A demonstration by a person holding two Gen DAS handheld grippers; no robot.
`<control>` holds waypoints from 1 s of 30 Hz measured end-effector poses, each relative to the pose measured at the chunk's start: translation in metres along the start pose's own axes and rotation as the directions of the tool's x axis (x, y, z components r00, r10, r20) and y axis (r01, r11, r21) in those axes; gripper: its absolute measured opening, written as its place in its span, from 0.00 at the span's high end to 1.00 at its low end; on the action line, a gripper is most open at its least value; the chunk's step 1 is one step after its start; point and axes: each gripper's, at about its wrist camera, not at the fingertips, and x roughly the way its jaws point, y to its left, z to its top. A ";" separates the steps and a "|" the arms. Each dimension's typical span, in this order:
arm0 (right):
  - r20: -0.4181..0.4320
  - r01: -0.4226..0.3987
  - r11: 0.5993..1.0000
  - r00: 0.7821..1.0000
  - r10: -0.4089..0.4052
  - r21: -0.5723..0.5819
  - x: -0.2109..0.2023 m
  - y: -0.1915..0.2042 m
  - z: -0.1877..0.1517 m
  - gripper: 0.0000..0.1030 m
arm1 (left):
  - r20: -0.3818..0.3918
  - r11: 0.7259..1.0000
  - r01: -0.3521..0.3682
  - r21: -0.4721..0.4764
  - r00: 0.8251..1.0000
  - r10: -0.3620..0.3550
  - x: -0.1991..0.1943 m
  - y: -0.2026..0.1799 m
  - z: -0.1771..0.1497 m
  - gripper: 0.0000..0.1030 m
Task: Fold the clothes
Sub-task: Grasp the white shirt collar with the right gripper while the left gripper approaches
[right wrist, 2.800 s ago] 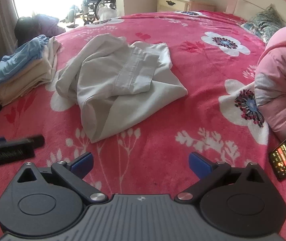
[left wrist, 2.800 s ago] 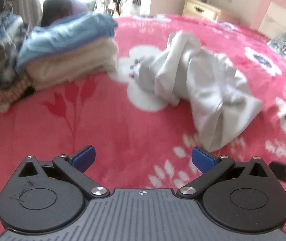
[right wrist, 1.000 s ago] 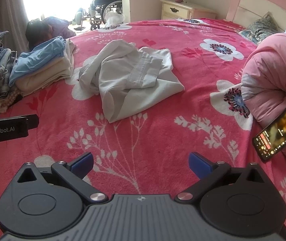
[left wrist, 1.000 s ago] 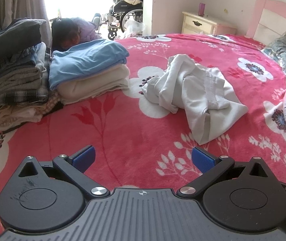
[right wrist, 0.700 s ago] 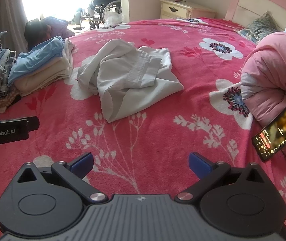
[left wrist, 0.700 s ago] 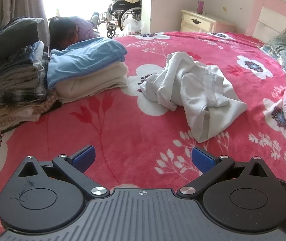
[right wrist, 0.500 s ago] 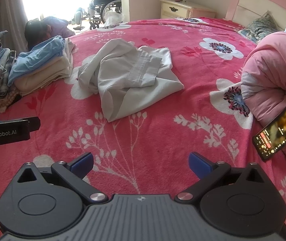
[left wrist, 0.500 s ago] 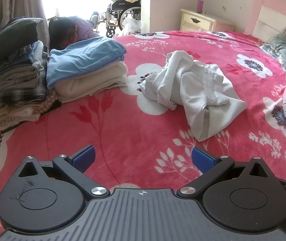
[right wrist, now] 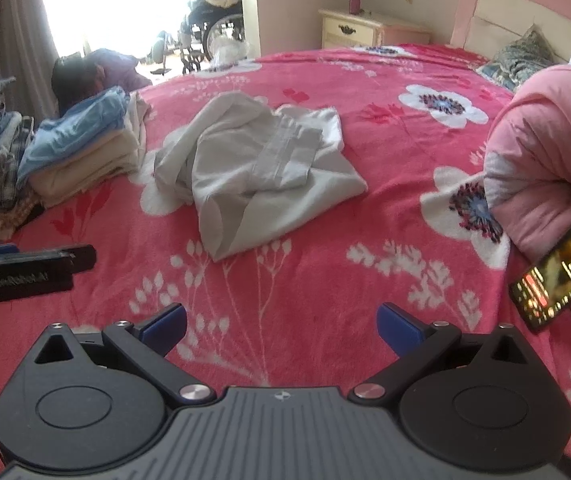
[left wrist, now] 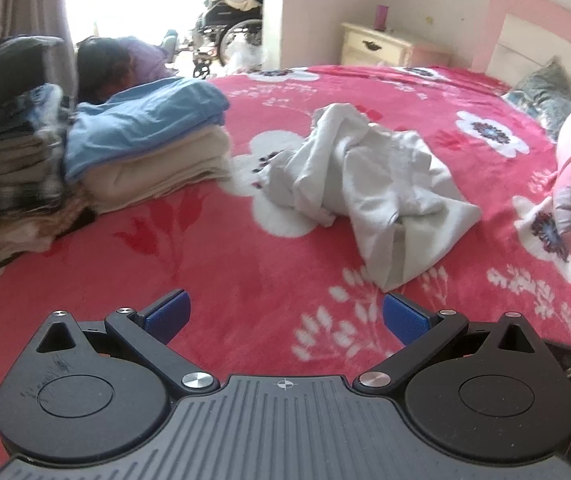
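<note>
Lying crumpled near the middle of the pink floral blanket (right wrist: pixel 325 280) is a pale grey garment (right wrist: pixel 253 168), possibly trousers, with a waistband-like strip showing on top. Both claws hover short of it, touching nothing. The left gripper (left wrist: pixel 284 316) and the right gripper (right wrist: pixel 281 322) each have their blue-padded fingers spread wide and empty. Beside the garment, towards the left, sits a stack of folded clothes (left wrist: pixel 145 140) (blue on top, cream beneath). A lit phone (right wrist: pixel 561 268) lies at the right, against a pink quilted bundle (right wrist: pixel 545 152).

Likely risks: pinching several bunched layers at once, so the garment lifts as a lump; catching the plush blanket with it; or dragging cloth into the stack.
</note>
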 end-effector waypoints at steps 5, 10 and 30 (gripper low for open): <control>0.038 0.011 0.999 0.999 -0.009 -0.047 0.016 -0.008 0.019 0.00 | 0.061 0.997 0.054 0.058 0.996 -0.058 0.028 -0.005 0.013 0.00; 0.076 0.014 1.000 0.997 -0.013 -0.015 0.052 -0.022 0.046 0.00 | 0.119 0.987 0.105 0.118 0.986 -0.119 0.056 -0.010 0.026 0.00; -0.087 -0.144 0.975 0.983 0.161 0.170 0.237 -0.049 0.115 0.78 | 0.140 0.941 0.125 0.314 0.974 -0.176 0.139 -0.075 0.021 0.58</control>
